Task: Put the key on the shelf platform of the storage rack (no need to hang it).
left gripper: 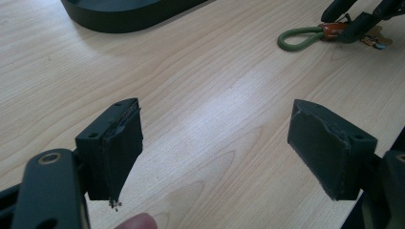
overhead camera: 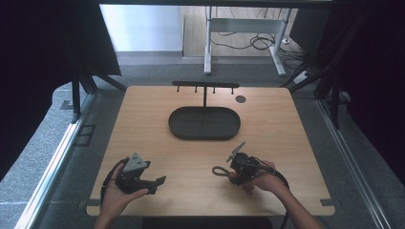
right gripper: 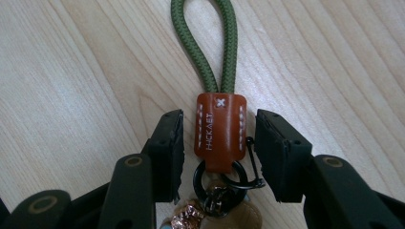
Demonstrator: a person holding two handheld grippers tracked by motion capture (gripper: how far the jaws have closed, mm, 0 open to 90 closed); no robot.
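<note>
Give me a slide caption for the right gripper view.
Right gripper with jaws either side of a keyring's brown leather tab, green cord loop lying on the wooden table.

The high view looks forward and down over the whole table (overhead camera: 143, 119). The left gripper view skims low across it toward the keychain (left gripper: 313, 36); the right gripper view sits close above that same keychain (right gripper: 219, 129).

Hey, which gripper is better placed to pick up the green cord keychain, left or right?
Right. The right gripper already has its fingers on either side of the keychain, at its brown leather tab, open, with small gaps. The left gripper is open over bare table, well away from it.
</note>
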